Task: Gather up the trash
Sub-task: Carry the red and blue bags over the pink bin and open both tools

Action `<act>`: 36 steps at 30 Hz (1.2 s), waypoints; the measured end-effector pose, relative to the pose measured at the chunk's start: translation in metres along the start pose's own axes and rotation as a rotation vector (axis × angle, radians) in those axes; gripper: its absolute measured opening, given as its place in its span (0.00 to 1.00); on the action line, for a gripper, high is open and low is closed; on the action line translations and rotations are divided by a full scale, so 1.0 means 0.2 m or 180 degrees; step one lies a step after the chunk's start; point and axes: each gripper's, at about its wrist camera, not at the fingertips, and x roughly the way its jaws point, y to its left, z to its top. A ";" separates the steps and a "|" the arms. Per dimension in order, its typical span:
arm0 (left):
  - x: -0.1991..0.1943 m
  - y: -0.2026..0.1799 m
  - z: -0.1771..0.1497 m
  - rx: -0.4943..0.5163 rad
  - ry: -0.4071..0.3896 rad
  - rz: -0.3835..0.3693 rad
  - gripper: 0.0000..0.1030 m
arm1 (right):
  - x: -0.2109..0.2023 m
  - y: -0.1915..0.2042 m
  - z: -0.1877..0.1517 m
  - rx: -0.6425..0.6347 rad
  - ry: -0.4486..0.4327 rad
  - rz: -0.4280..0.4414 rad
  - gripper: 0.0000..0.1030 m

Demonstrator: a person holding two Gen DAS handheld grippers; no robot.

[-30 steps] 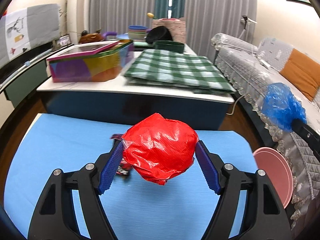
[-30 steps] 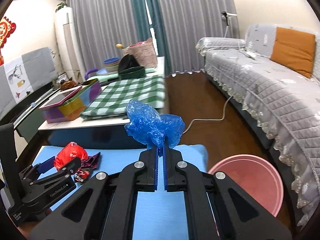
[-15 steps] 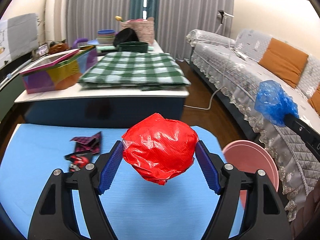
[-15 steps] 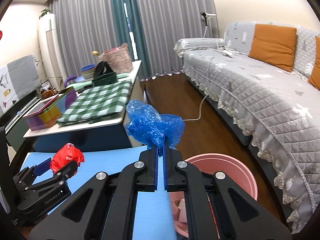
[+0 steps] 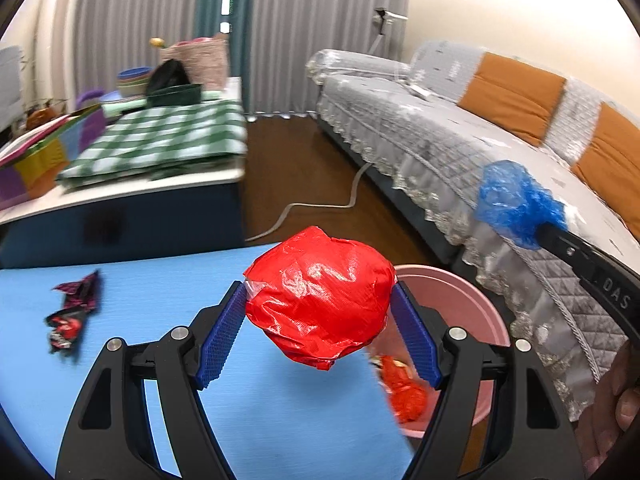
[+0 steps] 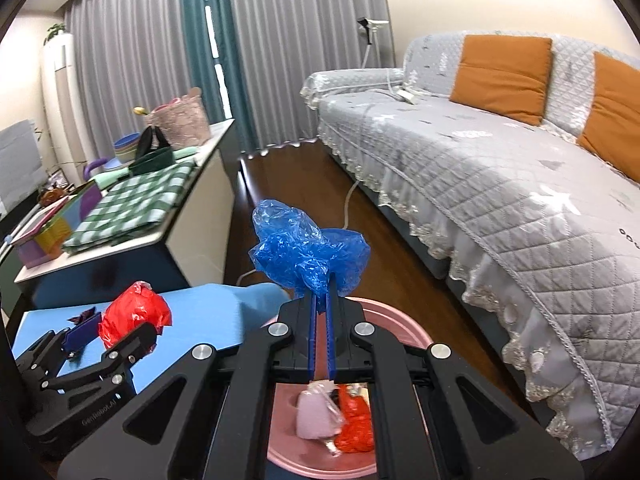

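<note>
My left gripper (image 5: 318, 312) is shut on a crumpled red plastic wad (image 5: 320, 296), held above the right edge of the blue mat (image 5: 132, 320); the wad also shows in the right wrist view (image 6: 134, 314). My right gripper (image 6: 322, 304) is shut on a crumpled blue plastic wad (image 6: 308, 254), held above the pink bin (image 6: 400, 328). The pink bin (image 5: 460, 304) stands on the floor right of the mat and holds red and pale trash (image 6: 340, 420). A dark crumpled wrapper (image 5: 72, 312) lies on the mat at the left.
A low white table (image 5: 160, 188) with a green checked cloth (image 5: 160, 140) and a colourful box stands behind the mat. A grey sofa (image 6: 500, 184) with orange cushions runs along the right. A cable (image 5: 320, 206) lies on the wooden floor.
Both grippers have swung right toward the pink bin with their wads still held. The bin's inside has come into view under the right gripper.
</note>
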 end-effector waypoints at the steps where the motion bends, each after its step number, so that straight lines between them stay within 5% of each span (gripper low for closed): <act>1: 0.01 -0.03 -0.01 0.0032 0.0005 -0.0036 0.69 | 0.00 -0.03 0.00 0.0012 0.0006 -0.0020 0.04; 15: 0.19 -0.38 -0.11 0.0386 0.0266 -0.0444 0.71 | 0.08 -0.27 -0.06 0.0200 0.0144 -0.0134 0.05; 18: 0.22 -0.38 -0.12 0.0393 0.0321 -0.0454 0.78 | 0.10 -0.28 -0.06 0.0220 0.0212 -0.0093 0.22; 20: 0.23 -0.36 -0.12 0.0365 0.0342 -0.0458 0.78 | 0.10 -0.28 -0.06 0.0252 0.0205 -0.0087 0.51; 36: 0.11 -0.24 -0.07 0.0324 0.0213 -0.0321 0.78 | 0.04 -0.16 -0.01 0.0217 0.0109 0.0015 0.51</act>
